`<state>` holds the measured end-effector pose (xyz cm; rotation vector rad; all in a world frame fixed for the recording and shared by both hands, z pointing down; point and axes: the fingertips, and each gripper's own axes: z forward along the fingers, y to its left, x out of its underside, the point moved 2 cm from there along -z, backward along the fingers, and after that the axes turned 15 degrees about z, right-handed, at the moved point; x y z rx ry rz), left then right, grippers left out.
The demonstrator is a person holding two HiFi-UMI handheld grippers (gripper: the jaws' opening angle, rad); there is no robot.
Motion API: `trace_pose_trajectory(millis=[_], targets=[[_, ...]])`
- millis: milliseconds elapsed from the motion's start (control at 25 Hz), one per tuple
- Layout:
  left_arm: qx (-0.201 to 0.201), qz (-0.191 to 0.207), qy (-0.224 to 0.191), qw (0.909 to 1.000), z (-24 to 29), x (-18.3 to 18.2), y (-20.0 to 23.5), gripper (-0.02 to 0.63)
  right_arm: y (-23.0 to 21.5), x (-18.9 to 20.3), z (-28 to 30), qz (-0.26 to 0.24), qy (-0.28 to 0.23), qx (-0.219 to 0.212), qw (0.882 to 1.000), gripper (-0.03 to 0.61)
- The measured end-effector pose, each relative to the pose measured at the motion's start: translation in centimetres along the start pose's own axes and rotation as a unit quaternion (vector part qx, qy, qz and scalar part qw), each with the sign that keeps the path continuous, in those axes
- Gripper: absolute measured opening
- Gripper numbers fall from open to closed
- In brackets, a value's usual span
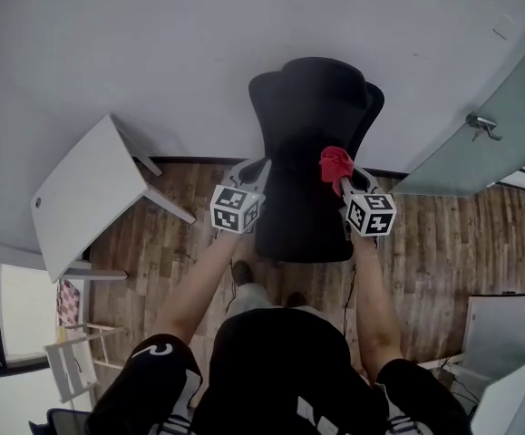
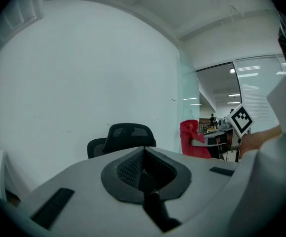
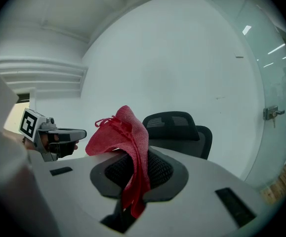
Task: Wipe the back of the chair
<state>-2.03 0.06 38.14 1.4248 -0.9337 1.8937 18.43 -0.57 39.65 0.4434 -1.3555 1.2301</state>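
Observation:
A black mesh office chair (image 1: 315, 125) stands against the white wall, its back toward me; it also shows ahead in the left gripper view (image 2: 128, 136) and the right gripper view (image 3: 180, 127). My right gripper (image 1: 339, 172) is shut on a red cloth (image 1: 335, 163) held near the chair back's right edge; the cloth (image 3: 125, 147) drapes up out of the jaws. My left gripper (image 1: 255, 172) is shut with nothing in it, just off the chair back's left edge. From the left gripper view the cloth (image 2: 191, 141) and right gripper show at right.
A white table (image 1: 90, 193) stands tilted in view at left on the wooden floor (image 1: 443, 243). A glass door with a metal handle (image 1: 482, 125) is at right. A white wooden frame (image 1: 72, 356) lies at lower left. My legs and arms fill the bottom.

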Motion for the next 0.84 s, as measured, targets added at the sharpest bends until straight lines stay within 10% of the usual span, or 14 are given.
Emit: trace_pose_trajectory(millis=[840], targets=[[-0.028, 0.003, 0.002, 0.9996, -3.7, -0.3, -5.4, 0.026, 0.5, 1.4, -4.9, 0.001, 0.002, -0.04, 0.999, 0.069]])
